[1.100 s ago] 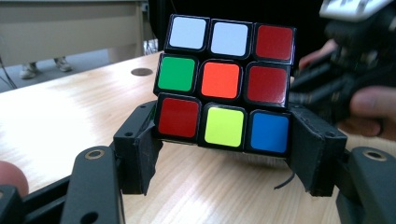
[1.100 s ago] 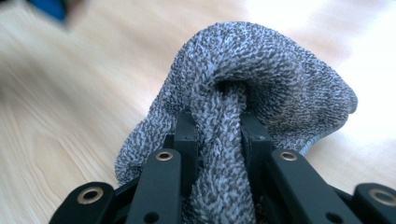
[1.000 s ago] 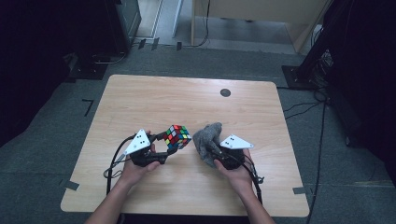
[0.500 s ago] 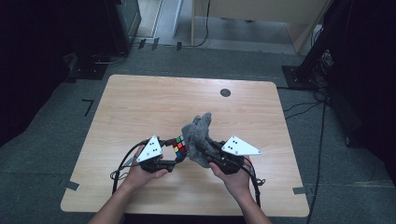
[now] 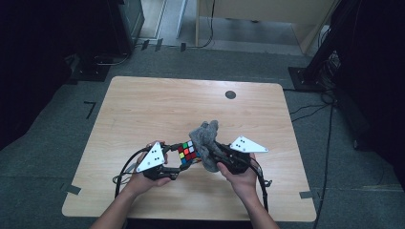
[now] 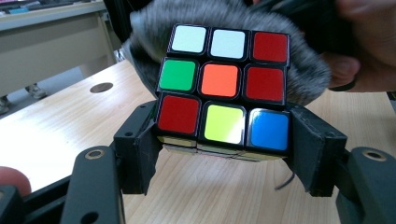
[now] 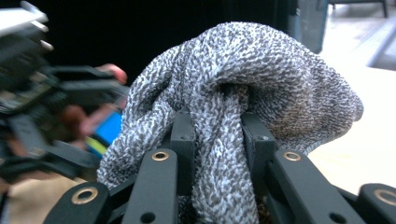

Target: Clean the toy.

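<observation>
left tongs (image 6: 223, 154) clamped on puzzle cube (image 6: 224, 88), centre frame | right tongs (image 7: 218, 140) clamped on grey cloth (image 7: 233, 79) | cloth touching cube's far side, above table (image 5: 143, 105)

Prob. lab, taped table (image 5: 143, 109), floor cables (image 5: 329, 119), dark equip. stands (image 5: 329, 52)

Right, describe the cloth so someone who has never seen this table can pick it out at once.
Start at the wooden table and look to its near middle, where two hands meet. The right gripper is clamped on a bunched cloth, pressed against a puzzle cube held in the left gripper. The cloth is grey, fuzzy and shapeless; the cube is hard and multicoloured.
</observation>
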Available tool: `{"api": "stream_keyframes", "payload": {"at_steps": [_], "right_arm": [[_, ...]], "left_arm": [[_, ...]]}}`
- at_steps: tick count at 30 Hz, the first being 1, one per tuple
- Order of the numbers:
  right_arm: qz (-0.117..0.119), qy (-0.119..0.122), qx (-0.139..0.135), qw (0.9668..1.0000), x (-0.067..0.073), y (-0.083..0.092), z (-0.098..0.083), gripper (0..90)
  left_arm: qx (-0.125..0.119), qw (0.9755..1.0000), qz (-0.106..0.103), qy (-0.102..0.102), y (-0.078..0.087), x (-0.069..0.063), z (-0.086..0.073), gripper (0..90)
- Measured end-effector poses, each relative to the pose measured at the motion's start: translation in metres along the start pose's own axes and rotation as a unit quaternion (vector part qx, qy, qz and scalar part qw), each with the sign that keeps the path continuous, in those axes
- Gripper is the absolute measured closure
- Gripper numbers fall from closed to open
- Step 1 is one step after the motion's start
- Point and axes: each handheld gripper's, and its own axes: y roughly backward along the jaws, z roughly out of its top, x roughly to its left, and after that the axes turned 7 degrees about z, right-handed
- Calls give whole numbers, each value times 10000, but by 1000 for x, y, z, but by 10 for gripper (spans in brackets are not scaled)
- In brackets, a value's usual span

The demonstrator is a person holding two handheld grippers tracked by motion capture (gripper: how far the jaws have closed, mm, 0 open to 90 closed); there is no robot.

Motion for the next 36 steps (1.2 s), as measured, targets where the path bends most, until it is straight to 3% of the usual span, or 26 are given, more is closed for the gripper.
{"api": "stream_keyframes", "payload": {"at_steps": [3, 5, 8, 11, 14, 17, 19, 25, 28, 30, 33, 36], "right_arm": [[-288, -62, 176, 9994, -8, -1, -4, 722], [-385, -117, 135, 9991, -11, 1, -4, 723], [-263, -65, -88, 9996, -5, 7, 2, 722], [93, 61, -360, 9993, 10, 11, 11, 722], [301, 157, -490, 9982, 21, 10, 15, 722], [327, 110, -423, 9985, 20, 6, 12, 722], [316, -48, -455, 9985, 15, 5, 6, 722], [-54, -155, -208, 9996, 0, -1, -8, 723], [-297, -97, -23, 9995, -4, -3, -11, 723], [-379, -118, -70, 9992, -5, 0, -9, 723], [-238, -88, -342, 9991, 2, 8, 2, 722], [75, 31, -555, 9984, 14, 11, 9, 719]], "left_arm": [[32, 10000, 74, -2, 0, 2, 0, 339], [40, 9999, 93, -3, 0, 2, -1, 339], [46, 9999, 123, 11, -1, 3, -1, 339], [42, 9999, 107, 9, -2, 2, -1, 339], [0, 10000, 60, 18, -1, 1, 1, 339], [-115, 9999, -26, 113, 1, 1, 3, 339], [-145, 9998, -29, 118, 3, 2, 4, 339], [-186, 9997, 13, 147, 6, 5, 5, 340], [-116, 9999, 78, 101, 5, 5, 4, 340], [-53, 9999, 139, 70, 3, 5, 3, 340], [13, 9999, 164, 31, 1, 4, 2, 340], [5, 9999, 156, 26, 0, 3, 2, 340]]}}
